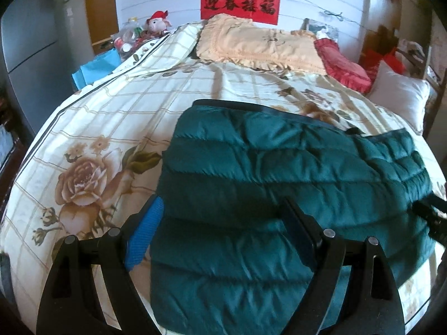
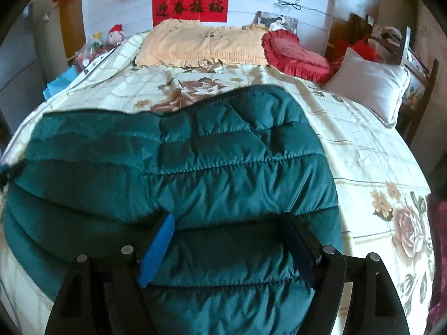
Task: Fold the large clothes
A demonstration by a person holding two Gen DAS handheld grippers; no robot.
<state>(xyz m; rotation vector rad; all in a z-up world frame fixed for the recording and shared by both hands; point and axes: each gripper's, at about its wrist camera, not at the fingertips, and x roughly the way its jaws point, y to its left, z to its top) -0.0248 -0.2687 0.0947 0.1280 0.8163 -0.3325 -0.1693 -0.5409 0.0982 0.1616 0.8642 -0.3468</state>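
Teal quilted down jacket point(image 1: 279, 173) lay flat on the bed, long axis running across the mattress, side to side, parallel to the pillows; one dark-trimmed edge faced the headboard. From the right wrist view the jacket point(image 2: 173, 173) filled the near half of the bed, folded into a broad slab. Fabric glossy, horizontal stitched baffles, puffy, lightly creased.

Left gripper point(image 1: 223, 209) hung over the jacket's left end, jaws standing wide apart, blue-padded finger over the bedspread just beside the jacket edge, the other finger above the fabric; nothing pinched. Right gripper point(image 2: 229, 220) hung over the jacket's right part, jaws spread wide, both fingers above the fabric; no cloth seen between the pads.

Bedspread point(image 1: 111, 117) cream, checked, with large brown roses. At the head, left to right: a plush toy point(image 1: 159, 22), a peach frilled pillow point(image 1: 251, 44), a red heart cushion point(image 1: 343, 67), a white pillow point(image 1: 399, 95). Red banner point(image 1: 240, 5) with black characters on the white panelled wall. Grey cabinet point(image 1: 28, 42) at far left.
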